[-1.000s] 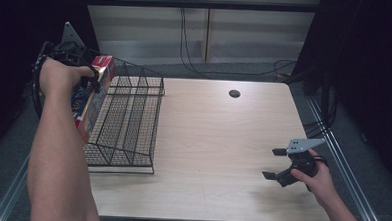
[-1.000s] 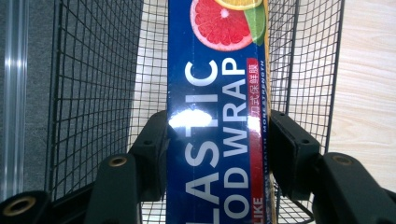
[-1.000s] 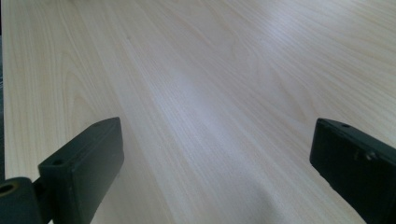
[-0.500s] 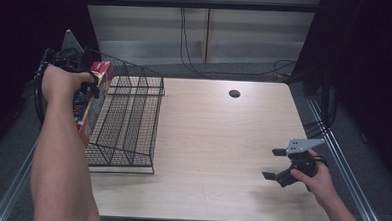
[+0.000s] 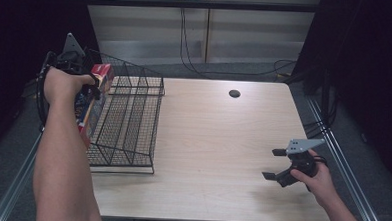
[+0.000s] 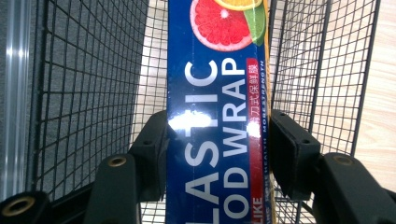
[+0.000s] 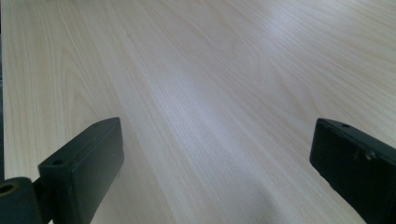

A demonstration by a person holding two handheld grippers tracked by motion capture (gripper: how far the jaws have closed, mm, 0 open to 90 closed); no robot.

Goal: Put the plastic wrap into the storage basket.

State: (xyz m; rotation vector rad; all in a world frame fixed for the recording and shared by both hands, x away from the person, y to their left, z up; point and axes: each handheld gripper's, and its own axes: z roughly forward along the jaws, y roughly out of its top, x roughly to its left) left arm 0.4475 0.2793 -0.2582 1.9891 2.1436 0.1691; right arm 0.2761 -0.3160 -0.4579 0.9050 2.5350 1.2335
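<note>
Left tongs (image 6: pixel 217 154) grip plastic wrap box (image 6: pixel 217 107); right tongs (image 7: pixel 210 163) gape wide.

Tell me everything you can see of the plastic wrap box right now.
The plastic wrap box is a long, glossy blue carton with white lettering, a red strip of text and citrus slices printed at one end. The left tongs clamp its two long sides, jaws pressed against it. It hangs above the left end of the black wire rack, over the table's left edge.

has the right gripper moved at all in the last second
No. In the high view the right gripper sits at the same spot near the table's right edge, jaws open.
</note>
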